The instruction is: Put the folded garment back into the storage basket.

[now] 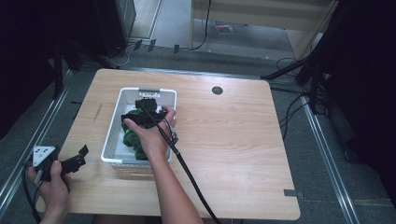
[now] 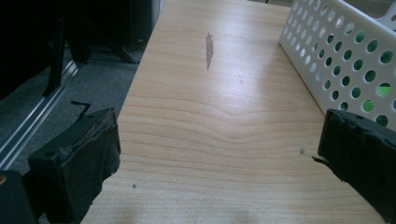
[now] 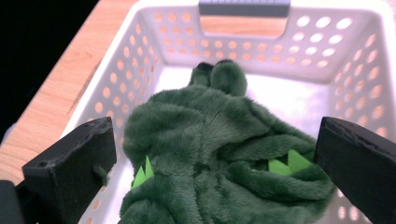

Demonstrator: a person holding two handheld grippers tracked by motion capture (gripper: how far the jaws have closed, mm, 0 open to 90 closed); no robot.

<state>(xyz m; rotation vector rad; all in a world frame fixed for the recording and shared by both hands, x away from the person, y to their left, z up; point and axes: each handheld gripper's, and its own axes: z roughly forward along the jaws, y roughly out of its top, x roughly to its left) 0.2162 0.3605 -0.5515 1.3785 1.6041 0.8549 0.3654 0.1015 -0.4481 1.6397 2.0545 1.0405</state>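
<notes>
Lying in the white basket [image 3: 345, 56], the green plush toy [image 3: 210, 154] is ungripped.

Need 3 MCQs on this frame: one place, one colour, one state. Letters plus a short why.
1. Where does the plush toy lie?
A. on the bare table
B. in the white basket
C. on the floor

2. What colour is the plush toy?
A. dark green with light green spikes
B. red
C. yellow

3. How do the jaws of the right gripper stand?
A. clamped on the toy
B. shut on nothing
C. open, toy below them

Key: 1 B, the perforated basket walls ring the toy in the right gripper view. 2 A, dark fur with bright green points. 3 C, both jaws stand wide apart, clear of the fur.
</notes>
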